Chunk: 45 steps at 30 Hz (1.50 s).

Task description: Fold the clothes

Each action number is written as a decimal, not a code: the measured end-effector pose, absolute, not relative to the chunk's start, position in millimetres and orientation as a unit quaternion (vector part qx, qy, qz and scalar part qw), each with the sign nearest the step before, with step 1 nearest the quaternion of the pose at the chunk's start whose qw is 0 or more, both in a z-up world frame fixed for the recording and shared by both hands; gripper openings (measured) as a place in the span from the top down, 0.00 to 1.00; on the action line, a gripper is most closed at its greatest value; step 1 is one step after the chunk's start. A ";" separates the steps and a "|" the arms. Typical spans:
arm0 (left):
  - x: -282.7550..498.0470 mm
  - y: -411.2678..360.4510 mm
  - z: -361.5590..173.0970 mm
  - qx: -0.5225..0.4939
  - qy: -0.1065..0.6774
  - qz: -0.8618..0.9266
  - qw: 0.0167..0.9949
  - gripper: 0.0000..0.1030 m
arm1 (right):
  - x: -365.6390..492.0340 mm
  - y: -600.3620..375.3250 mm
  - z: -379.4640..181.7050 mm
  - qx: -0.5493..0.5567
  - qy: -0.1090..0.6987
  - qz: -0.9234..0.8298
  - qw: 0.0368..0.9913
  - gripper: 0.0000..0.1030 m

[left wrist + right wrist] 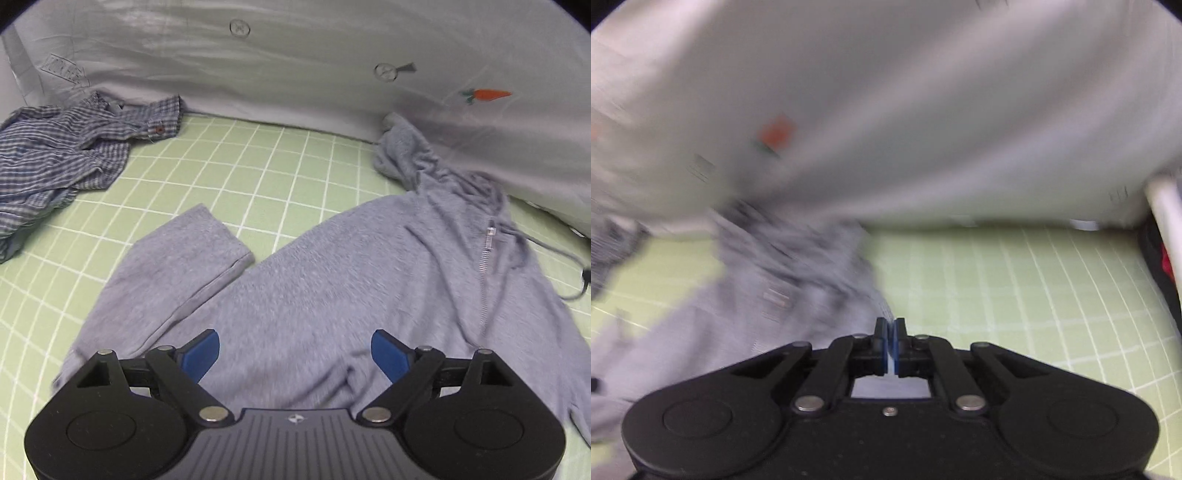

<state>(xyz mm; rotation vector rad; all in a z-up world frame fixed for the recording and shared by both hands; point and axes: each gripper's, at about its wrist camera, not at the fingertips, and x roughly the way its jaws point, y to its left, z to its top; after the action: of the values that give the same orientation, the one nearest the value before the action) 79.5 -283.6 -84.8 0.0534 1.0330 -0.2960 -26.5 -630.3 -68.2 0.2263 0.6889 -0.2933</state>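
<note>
Grey zip-front knit hoodie lies spread on the green gridded sheet. Above it the left gripper hovers, jaws spread wide. The right gripper pinches the hoodie's edge, jaws pressed together.

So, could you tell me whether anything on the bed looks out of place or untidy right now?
Yes. The checked shirt lies crumpled in a heap at the far left, not laid flat. The grey hoodie is spread out but askew, its hood bunched against the white bedding and one sleeve angled outward.
</note>
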 end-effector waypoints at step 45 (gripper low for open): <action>-55.5 -190.0 -145.6 -0.063 0.499 -0.255 0.826 0.31 | -274.8 -505.0 -163.3 0.301 0.427 -0.079 0.849 0.56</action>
<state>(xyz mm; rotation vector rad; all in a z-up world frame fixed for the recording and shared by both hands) -55.5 -190.0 -145.6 -0.1329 1.0601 -0.5427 -274.8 -505.0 -163.3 0.6351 0.8995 -0.1659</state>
